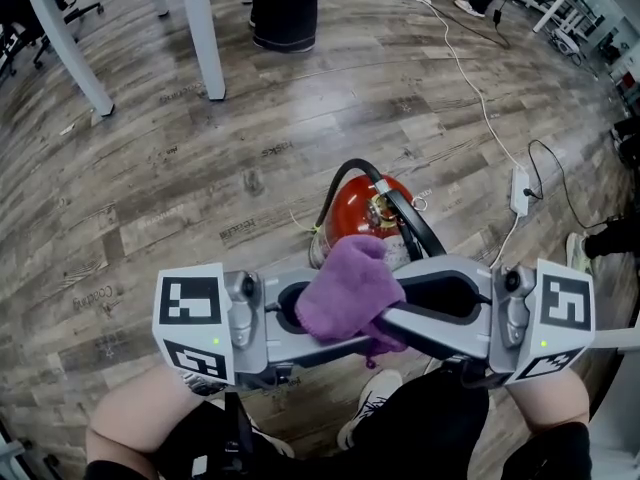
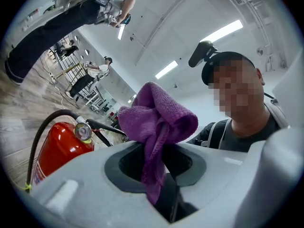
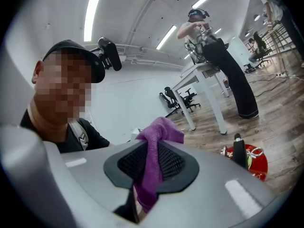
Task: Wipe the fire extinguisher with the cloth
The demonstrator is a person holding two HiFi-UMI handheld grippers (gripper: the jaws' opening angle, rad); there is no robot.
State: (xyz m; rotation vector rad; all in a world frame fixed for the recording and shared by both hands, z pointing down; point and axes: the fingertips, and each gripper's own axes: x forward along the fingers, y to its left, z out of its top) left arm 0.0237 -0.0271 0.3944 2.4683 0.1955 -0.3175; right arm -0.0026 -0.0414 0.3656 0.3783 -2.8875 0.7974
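The purple cloth [image 1: 350, 288] is being held up between the two grippers, above the red fire extinguisher [image 1: 365, 208]. The extinguisher is standing upright on the wooden floor [image 1: 200, 188], just beyond the person's feet and well apart from the white table legs [image 1: 205, 28] at the far side. No edge or corner of the floor is being shown near it.

In the left gripper view, a hanging fold of the cloth [image 2: 156, 118] is being pinched by the clenched fingers of the left gripper [image 2: 156, 175], and the rest is bunched above them. In the right gripper view, another strip of the cloth [image 3: 159, 132] is being grasped by the closed fingers of the right gripper [image 3: 149, 175]. The extinguisher [image 3: 254, 163] is being seen low and off to the side there.

The wiping itself is judged as not yet begun. The cloth is being readied between both grippers, and no contact with the red body is being shown.

For the next move, the cloth is probably to be released by one gripper and carried down by the other. A loose pad of fabric, not the hard fingers, is to be laid on the cylinder. The black hose [image 1: 340, 183] and the gauge [image 2: 83, 132] are to be avoided.
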